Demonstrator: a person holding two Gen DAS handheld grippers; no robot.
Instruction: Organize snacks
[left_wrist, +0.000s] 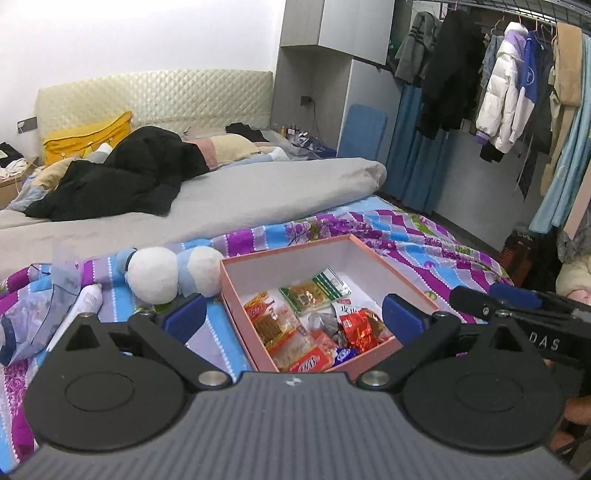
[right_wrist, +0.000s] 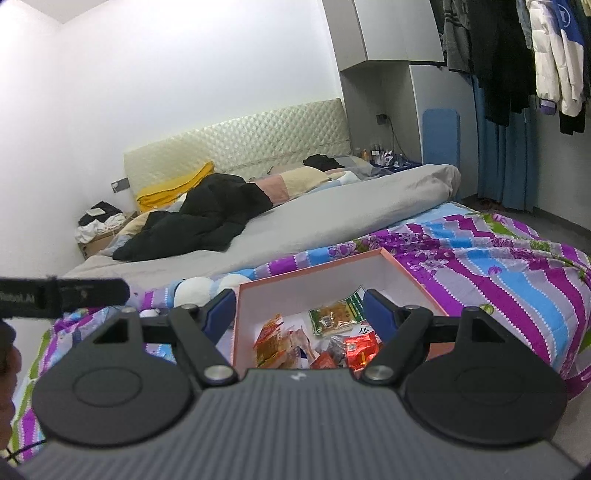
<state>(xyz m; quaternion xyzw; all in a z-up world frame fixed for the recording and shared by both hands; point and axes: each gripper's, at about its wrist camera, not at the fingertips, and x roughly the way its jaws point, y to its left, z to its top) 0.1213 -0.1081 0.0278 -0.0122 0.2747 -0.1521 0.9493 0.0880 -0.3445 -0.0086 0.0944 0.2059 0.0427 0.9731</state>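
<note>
**Operator:** I hold both units above the near end of the bed (left_wrist: 258, 192). The left gripper (left_wrist: 293, 314) has its jaws spread wide with nothing between them. The right gripper (right_wrist: 300, 308) is in the same condition: jaws spread, nothing pinched.

**Supervisor:** Location of the snacks?

**Operator:** All snacks I can see lie inside the pink box (left_wrist: 236, 291), which sits open-topped on the patterned bedsheet (left_wrist: 424, 236). An orange packet (left_wrist: 271, 321) lies along the left wall. A green packet (left_wrist: 314, 290) lies toward the far side. A red packet (left_wrist: 364, 328) lies at the near right, touching its neighbours. I judge the box to be the collection point, so the packets are stacked loosely in its near half and the far half stays bare.

**Supervisor:** Why are the jaws spread?

**Operator:** My judgement: both units stand ready for a pick or have nothing left to carry. I see no loose snack outside the box, though my own units block part of the sheet.

**Supervisor:** Edges and clearance?

**Operator:** The box walls are upright and low; entry from above is open. A plush toy (left_wrist: 155, 277) lies just beside the left wall, and a white tube (left_wrist: 86, 301) lies further left. On the right, the sheet drops off the bed edge near the box. The two units sit close together, so I treat sideways travel as restricted. The soft bedding may let the box tilt under load.
</note>
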